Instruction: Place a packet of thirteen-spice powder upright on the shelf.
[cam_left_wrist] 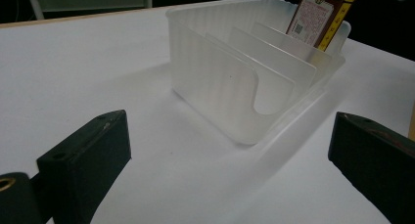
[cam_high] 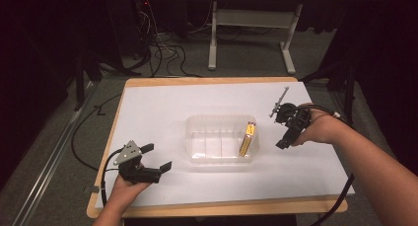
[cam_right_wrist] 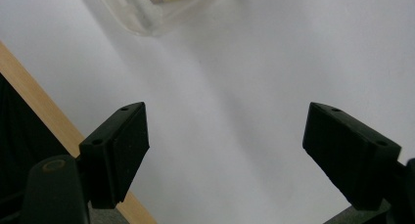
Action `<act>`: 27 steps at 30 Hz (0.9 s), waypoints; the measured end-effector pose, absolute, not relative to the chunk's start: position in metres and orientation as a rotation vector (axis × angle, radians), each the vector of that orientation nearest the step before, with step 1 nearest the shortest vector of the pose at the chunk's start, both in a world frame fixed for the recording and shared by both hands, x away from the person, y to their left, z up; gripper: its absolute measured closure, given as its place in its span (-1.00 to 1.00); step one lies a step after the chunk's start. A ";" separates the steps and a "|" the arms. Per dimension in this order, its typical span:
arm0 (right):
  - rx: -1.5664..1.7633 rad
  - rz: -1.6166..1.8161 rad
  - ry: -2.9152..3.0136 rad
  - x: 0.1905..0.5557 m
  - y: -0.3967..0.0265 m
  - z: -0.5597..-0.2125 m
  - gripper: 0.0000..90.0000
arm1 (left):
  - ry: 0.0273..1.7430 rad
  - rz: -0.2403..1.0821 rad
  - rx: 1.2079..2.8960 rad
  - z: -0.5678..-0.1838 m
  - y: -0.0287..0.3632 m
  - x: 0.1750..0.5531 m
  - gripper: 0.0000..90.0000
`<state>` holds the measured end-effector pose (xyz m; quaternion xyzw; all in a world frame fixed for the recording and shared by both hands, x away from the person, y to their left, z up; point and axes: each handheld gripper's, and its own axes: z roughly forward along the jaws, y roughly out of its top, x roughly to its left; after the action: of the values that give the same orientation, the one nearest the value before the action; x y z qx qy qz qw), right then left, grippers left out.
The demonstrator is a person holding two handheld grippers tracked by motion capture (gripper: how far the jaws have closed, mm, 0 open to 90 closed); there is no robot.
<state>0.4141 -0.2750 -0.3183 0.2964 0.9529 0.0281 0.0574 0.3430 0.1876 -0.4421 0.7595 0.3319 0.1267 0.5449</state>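
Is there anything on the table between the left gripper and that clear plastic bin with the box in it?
Nothing visible. Bare white table lies between the open left gripper and the clear bin; the box stands in its far compartment.

Yellow-edged box (cam_high: 247,140), translucent white organizer (cam_high: 217,125)

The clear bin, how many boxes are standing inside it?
1. A single yellow and red box stands tilted in the end slot of the clear bin, on the side nearer the right hand-held gripper. The other slots look empty through the clear walls.
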 end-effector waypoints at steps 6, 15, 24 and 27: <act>0.948 0.068 2.877 0.408 -0.292 -0.324 -0.61 | 0.788 0.302 1.805 -0.443 0.187 0.343 -0.94; 0.999 0.162 2.849 0.402 -0.302 -0.332 -0.61 | 0.790 0.304 1.804 -0.443 0.186 0.343 -0.94; 1.038 0.402 2.695 0.390 -0.310 -0.339 -0.60 | 0.791 0.301 1.812 -0.443 0.187 0.343 -0.94; 1.073 0.445 2.666 0.387 -0.312 -0.341 -0.61 | 0.792 0.301 1.811 -0.443 0.186 0.343 -0.94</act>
<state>0.3872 -0.3118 -0.3412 0.3665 0.9105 0.1520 0.1164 0.3429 0.1864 -0.4433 0.7621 0.3333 0.1268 0.5404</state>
